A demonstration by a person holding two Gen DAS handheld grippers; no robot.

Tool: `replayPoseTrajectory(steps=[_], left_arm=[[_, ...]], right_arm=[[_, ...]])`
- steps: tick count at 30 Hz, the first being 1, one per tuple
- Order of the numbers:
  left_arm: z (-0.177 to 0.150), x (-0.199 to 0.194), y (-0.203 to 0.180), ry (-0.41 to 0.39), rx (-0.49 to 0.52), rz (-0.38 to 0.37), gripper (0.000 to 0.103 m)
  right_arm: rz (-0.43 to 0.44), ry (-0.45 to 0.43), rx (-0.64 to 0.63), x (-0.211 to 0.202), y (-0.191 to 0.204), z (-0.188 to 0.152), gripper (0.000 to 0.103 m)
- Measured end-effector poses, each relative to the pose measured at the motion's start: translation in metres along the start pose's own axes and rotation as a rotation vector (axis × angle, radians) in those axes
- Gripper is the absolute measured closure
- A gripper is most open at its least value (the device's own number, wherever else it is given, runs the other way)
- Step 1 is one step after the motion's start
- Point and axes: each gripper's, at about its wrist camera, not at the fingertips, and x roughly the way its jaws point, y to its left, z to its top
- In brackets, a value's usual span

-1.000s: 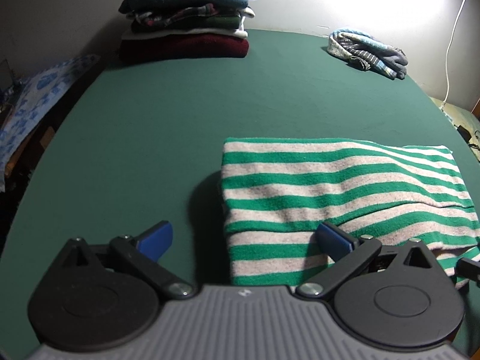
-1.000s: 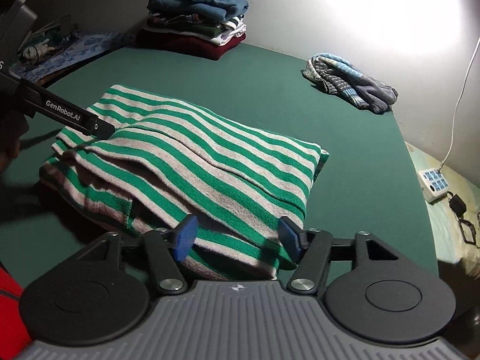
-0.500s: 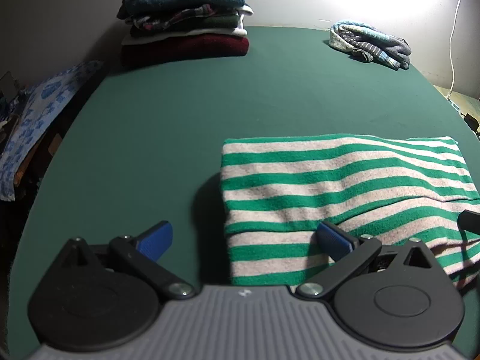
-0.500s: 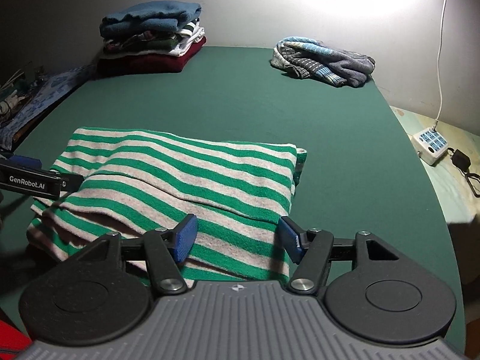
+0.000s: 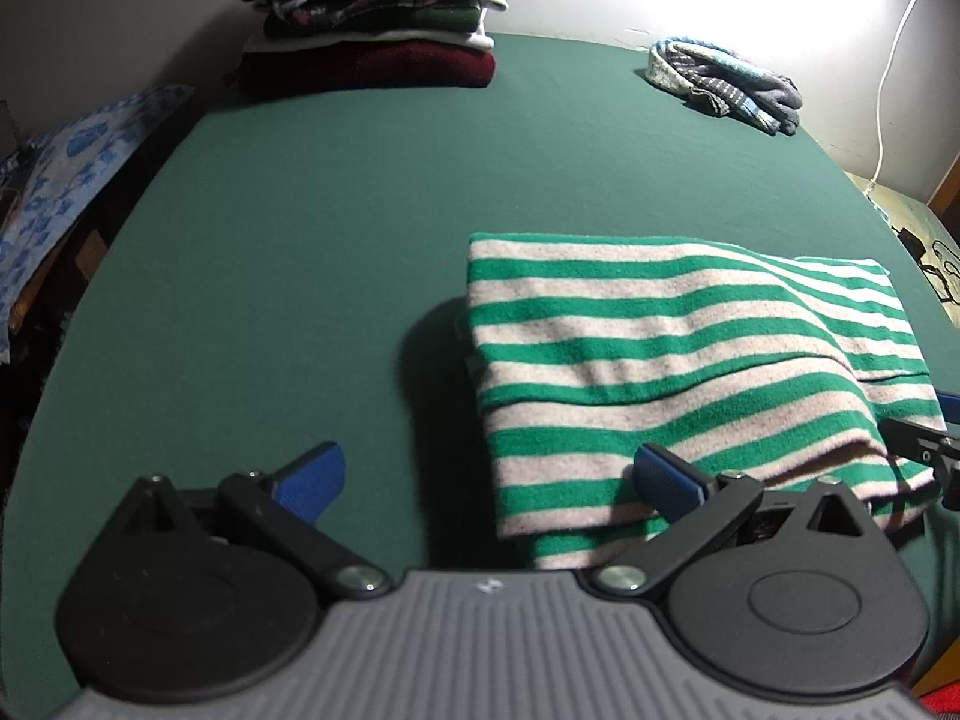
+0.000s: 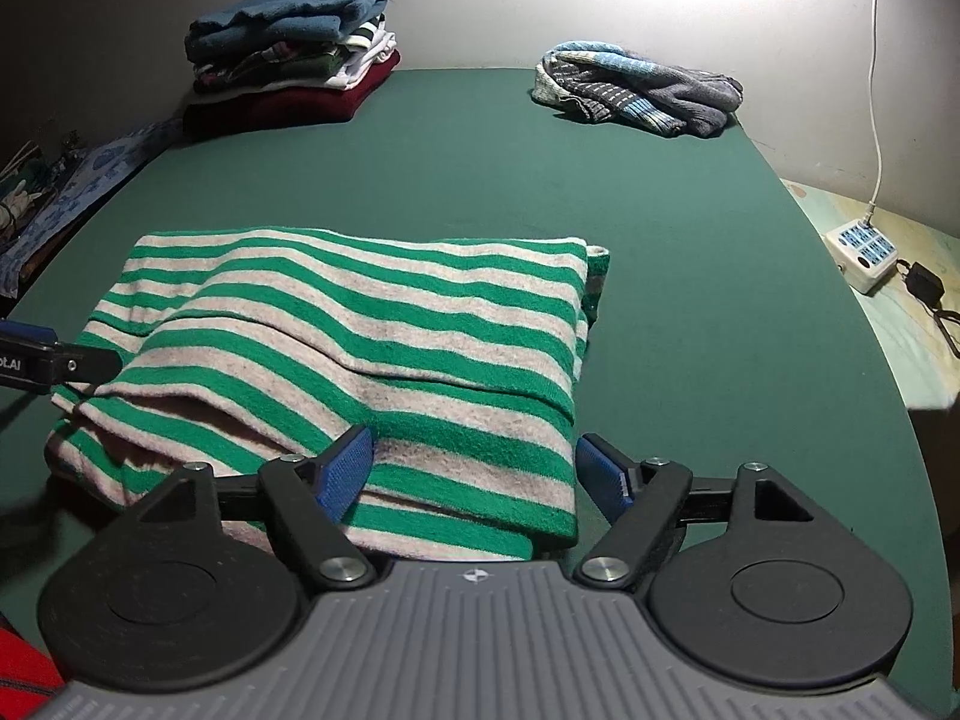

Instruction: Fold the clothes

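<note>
A folded green-and-white striped garment lies flat on the green table. My left gripper is open wide at the garment's near left corner, its right pad over the cloth and its left pad over bare table. My right gripper sits at the near right corner with its jaws opening. The folded edge lies between the pads, which do not press on it. Each view shows a finger of the other gripper at the garment's side edge.
A stack of folded clothes stands at the far left against the wall. A crumpled blue-grey knit lies at the far right. A power strip and a white cable are off the right edge. A blue patterned cloth is off the left.
The right gripper rolled level and shifted along the near edge to the garment's right corner, and its jaws spread wider. The left gripper stayed in place and open.
</note>
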Motion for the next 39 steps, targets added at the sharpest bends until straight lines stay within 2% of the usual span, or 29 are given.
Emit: replayPoseTrajectory(steps=[4, 8, 16, 20, 27, 30, 31, 32, 35, 39], left_arm=[[0.003, -0.004, 0.002, 0.016, 0.047, -0.045, 0.001], [0.005, -0.003, -0.002, 0.039, 0.083, -0.068, 0.001], [0.010, 0.002, 0.002, 0.020, 0.070, -0.001, 0.001], [0.017, 0.007, 0.008, 0.046, 0.011, -0.069, 0.001], [0.020, 0.017, 0.007, 0.041, 0.002, -0.080, 0.001], [0.021, 0.020, 0.011, 0.053, -0.026, -0.103, 0.001], [0.021, 0.021, 0.012, 0.058, -0.032, -0.109, 0.001], [0.021, 0.022, 0.013, 0.063, -0.038, -0.116, 0.001], [0.021, 0.025, 0.015, 0.074, -0.056, -0.132, 0.001], [0.017, 0.025, 0.015, 0.066, -0.049, -0.141, 0.002]], right_arm=[[0.012, 0.007, 0.023, 0.002, -0.003, 0.000, 0.024], [0.037, 0.011, -0.015, 0.002, -0.006, 0.001, 0.024], [0.083, 0.027, -0.031, -0.005, -0.016, 0.005, 0.022], [0.111, 0.030, 0.046, -0.008, -0.029, 0.010, 0.029], [0.133, 0.032, 0.151, -0.003, -0.036, 0.014, 0.031], [0.155, -0.012, 0.197, -0.010, -0.043, 0.020, 0.042], [0.172, -0.021, 0.216, -0.012, -0.047, 0.024, 0.042], [0.174, -0.013, 0.224, -0.011, -0.050, 0.027, 0.042], [0.102, 0.047, 0.201, 0.000, -0.050, 0.029, 0.043], [0.116, 0.075, 0.231, 0.008, -0.054, 0.022, 0.045]])
